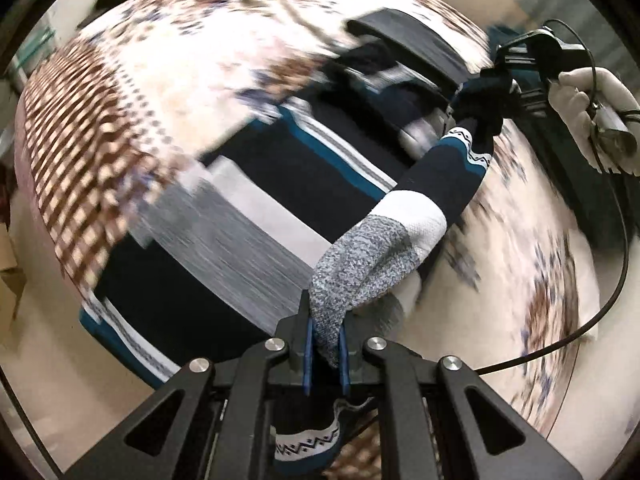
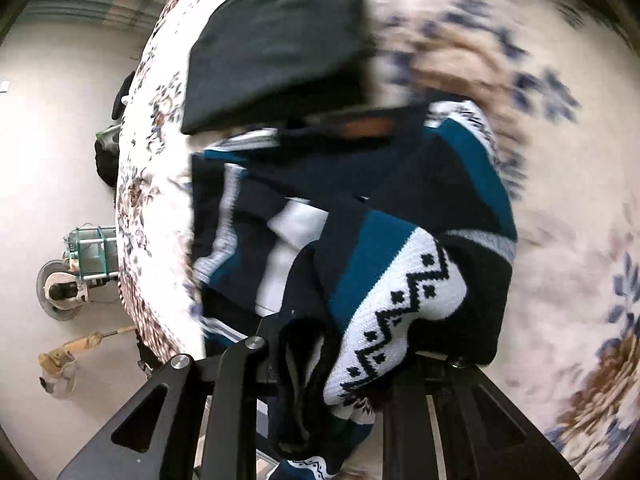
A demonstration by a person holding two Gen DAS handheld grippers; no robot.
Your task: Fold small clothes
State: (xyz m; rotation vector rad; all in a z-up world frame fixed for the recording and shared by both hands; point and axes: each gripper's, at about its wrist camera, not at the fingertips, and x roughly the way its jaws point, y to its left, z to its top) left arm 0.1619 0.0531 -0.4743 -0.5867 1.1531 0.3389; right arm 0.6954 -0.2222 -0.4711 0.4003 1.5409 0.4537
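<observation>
Above the bed [image 1: 168,92], two tools stretch one sweater [image 1: 420,208].

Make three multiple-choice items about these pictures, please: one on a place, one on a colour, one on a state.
1. Where does the dark folded cloth lie?
A. on the floor
B. on the floral bed cover
C. on a chair

2. What colour is the sweater part in the left gripper?
A. red
B. speckled grey
C. yellow

3. How is the left gripper?
A. shut on the sweater
B. wide open
C. out of view

Key: 1 B, the cover surrounds the cloth; 2 B, grey knit sits between the blue pads; 3 A, the pads pinch the knit.
</observation>
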